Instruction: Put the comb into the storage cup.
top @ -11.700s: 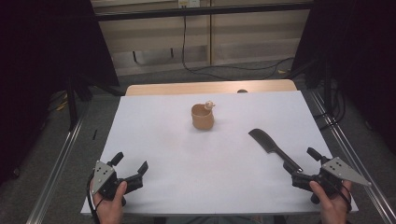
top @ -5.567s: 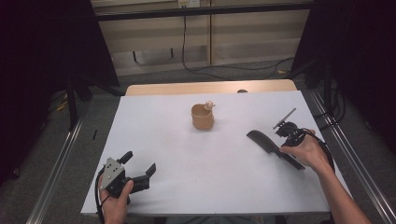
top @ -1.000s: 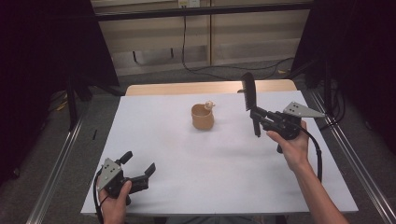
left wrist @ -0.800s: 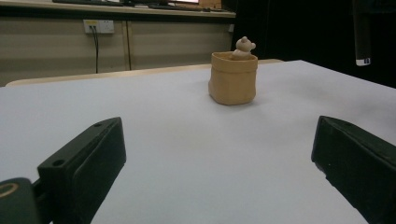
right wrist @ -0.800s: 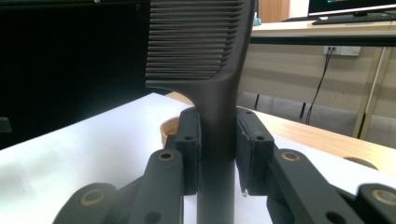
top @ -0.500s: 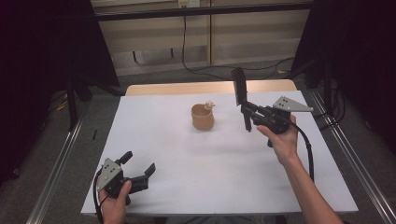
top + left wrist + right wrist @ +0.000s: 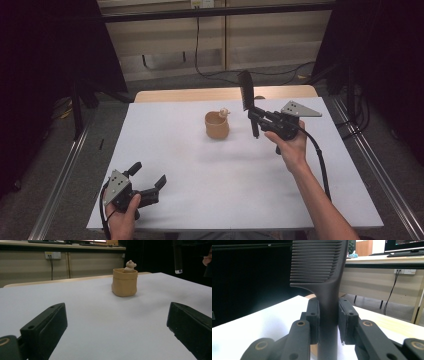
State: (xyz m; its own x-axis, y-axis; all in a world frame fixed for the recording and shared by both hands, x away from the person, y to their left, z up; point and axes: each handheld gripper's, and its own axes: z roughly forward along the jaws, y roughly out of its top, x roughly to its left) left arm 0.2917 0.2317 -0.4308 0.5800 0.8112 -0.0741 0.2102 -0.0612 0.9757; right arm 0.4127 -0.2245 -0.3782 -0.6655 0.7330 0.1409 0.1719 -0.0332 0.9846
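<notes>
A black comb (image 7: 245,95) stands upright in the air, teeth end up, right of a small tan pot (image 7: 217,125) with a little bear figure (image 7: 224,112) on its rim. My right gripper (image 7: 254,118) is shut on the comb's handle; in the right gripper view both pads clamp the comb (image 7: 322,277). My left gripper (image 7: 148,181) rests at the table's front left, open, nothing between its jaws. The left gripper view looks across the table at the pot (image 7: 124,282), with the comb's handle end (image 7: 178,257) hanging at the upper right.
The white table top (image 7: 200,170) has a bare wooden strip (image 7: 190,95) along its far edge. Metal rails (image 7: 65,165) run along both sides. A cable (image 7: 320,160) trails from the right gripper over the forearm.
The right hand has carried the upright comb leftward, closer to the pot. The left gripper has stayed where it was.
</notes>
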